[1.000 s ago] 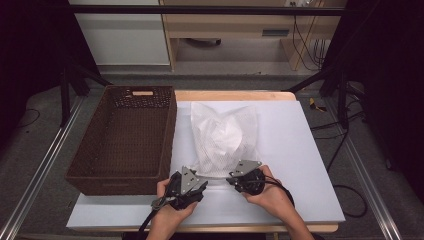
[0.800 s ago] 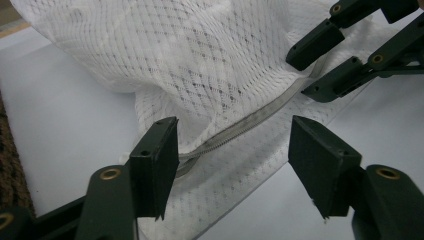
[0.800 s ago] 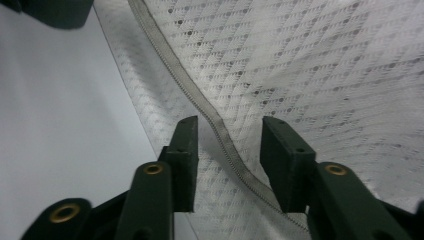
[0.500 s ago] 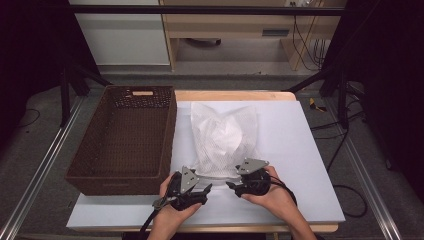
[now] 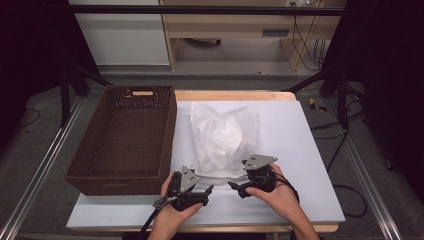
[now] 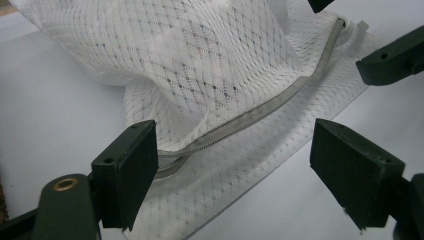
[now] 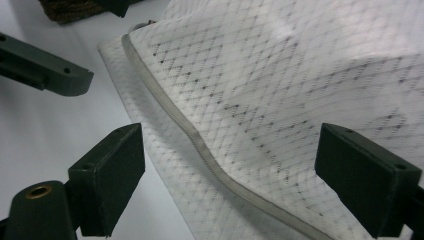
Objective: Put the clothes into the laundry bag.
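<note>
White mesh laundry bag [image 5: 223, 137] lies flat on the white table [image 5: 305, 150], roughly mid-width, its zippered hem toward the near edge and its far end short of the far edge. Something white is bundled inside; what it is cannot be told. Grey zipper [image 6: 260, 112] runs along the near hem; it looks closed along the stretch in view, though the slider is not clearly visible.

Change: both sets of jaws have just been opening. A second ago the two grippers sat closer in at the hem, jaws narrower; now they stand wide.
- Left gripper [image 6: 232, 165]: jaws spread wide, hem and zipper lying loose between them, pads off the fabric. Holds nothing. It sits at the bag's near-left corner [image 5: 200, 191].
- Right gripper [image 7: 230, 165]: jaws equally wide, mesh and zipper tape between them but not pinched. Holds nothing. It sits at the near-right corner of the bag [image 5: 239, 186].

Bag itself has not shifted on the table between frames.

Reading: the bag has been released at its hem, so the work on the zipper end appears finished or paused. Judged next step is a fresh grip to lift it.

Brown wicker basket [image 5: 95, 172] stands just left of the bag along the table's left edge, with nothing seen inside.
</note>
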A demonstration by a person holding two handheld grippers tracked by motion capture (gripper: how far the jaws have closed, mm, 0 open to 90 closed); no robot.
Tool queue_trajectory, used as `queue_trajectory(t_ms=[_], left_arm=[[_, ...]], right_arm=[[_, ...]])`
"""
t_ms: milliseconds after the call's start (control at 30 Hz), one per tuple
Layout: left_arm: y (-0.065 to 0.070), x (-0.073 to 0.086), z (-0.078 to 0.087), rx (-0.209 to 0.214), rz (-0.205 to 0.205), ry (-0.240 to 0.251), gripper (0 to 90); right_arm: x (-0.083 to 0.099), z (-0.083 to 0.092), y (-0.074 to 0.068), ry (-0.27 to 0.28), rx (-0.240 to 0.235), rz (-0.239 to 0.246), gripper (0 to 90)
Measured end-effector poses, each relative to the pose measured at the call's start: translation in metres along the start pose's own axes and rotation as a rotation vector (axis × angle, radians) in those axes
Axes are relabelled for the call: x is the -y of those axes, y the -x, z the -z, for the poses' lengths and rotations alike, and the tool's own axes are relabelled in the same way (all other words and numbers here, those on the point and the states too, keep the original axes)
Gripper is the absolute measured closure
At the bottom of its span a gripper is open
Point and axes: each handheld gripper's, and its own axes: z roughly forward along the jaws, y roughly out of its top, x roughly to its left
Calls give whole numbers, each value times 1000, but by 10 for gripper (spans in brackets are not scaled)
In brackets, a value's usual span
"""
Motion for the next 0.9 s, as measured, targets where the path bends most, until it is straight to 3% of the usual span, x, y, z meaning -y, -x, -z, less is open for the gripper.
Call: queue_trajectory(t_ms=[333,367,500,900], left_arm=[[0,-1,0,11,15,4,179],[1,-2,1,18,19,8,176],[4,-4,2,31,25,18,167],[4,-9,8,54,46,35,144]], right_arm=[[0,5,6,41,62,-32,112],[-1,5,7,59,99,-74,125],[-1,5,10,79,145,-100,104],[1,10,19,106,227,-132,96]])
